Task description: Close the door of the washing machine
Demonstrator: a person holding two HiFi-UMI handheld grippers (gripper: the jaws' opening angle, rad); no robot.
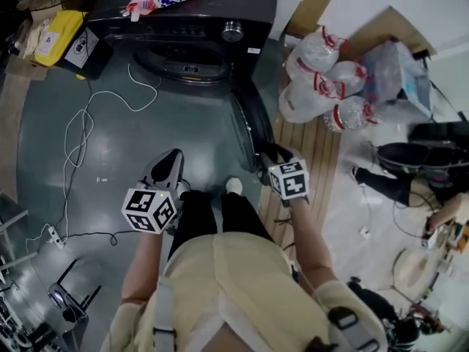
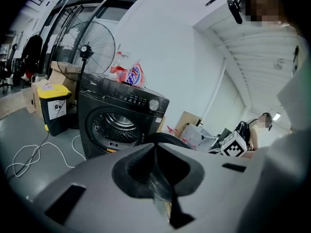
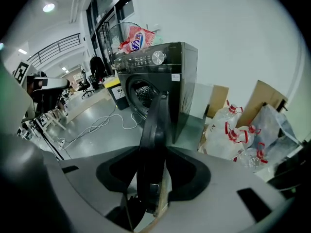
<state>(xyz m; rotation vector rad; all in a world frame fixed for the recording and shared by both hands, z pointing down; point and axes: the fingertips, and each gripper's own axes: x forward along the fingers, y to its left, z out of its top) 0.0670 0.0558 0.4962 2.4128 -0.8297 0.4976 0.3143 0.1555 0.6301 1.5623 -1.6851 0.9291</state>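
Right gripper: jaws clamped across the outer rim of the washing machine door, which stands edge-on between them. Taking it far from the hinge probably gives the easiest swing.

Left gripper: jaws together with nothing between them, held over the floor and aimed at the washing machine; apparently spare.

The door hangs wide open from the right side of the machine's front. The drum opening is exposed, so closing has yet to be done.
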